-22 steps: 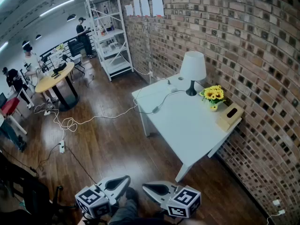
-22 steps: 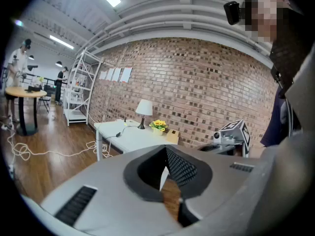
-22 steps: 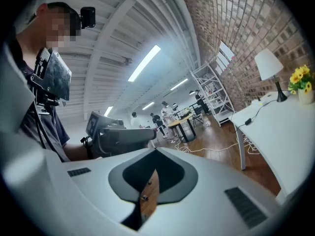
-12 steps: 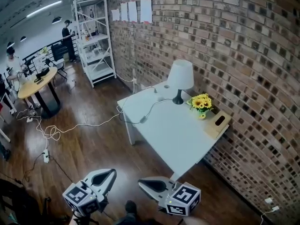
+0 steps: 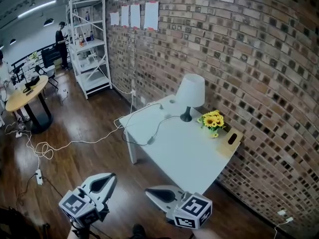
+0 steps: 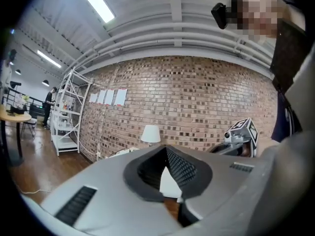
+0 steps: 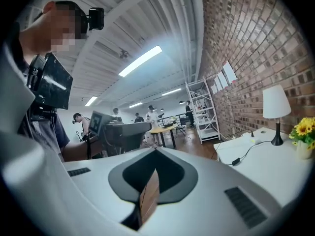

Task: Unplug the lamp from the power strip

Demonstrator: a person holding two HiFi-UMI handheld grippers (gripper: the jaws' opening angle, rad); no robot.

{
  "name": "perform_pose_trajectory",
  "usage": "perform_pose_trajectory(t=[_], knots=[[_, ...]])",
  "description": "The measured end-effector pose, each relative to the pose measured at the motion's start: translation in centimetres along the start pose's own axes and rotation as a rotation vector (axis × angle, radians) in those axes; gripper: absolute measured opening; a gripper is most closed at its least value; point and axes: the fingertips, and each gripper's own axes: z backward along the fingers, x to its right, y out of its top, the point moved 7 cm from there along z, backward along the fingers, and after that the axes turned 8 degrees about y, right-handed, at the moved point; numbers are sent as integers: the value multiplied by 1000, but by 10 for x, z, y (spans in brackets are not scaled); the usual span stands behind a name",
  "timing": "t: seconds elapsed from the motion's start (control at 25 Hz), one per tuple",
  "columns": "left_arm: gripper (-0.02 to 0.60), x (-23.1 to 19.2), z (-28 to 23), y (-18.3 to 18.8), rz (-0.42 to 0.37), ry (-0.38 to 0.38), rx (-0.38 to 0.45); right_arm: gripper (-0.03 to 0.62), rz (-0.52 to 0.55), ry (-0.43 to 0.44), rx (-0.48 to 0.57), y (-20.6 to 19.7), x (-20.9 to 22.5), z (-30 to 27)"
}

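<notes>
Where the lamp's black cord ends on the bench is too small to tell. The sunflowers are cut off by the right gripper view's rim.

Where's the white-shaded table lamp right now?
Head view, right of centre: the white-shaded, black-based lamp stands at the white table's far edge by the brick wall, yellow sunflowers right of it.

Near table edge lies bare; lamp and flowers crowd the wall.
</notes>
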Motion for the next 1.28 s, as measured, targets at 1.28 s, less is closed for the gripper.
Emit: perform_pose_trajectory(t=[1.28], knots=[[18,-73,-17,-10,84,52,-41,3,-44,95,-26,10,59,-101]])
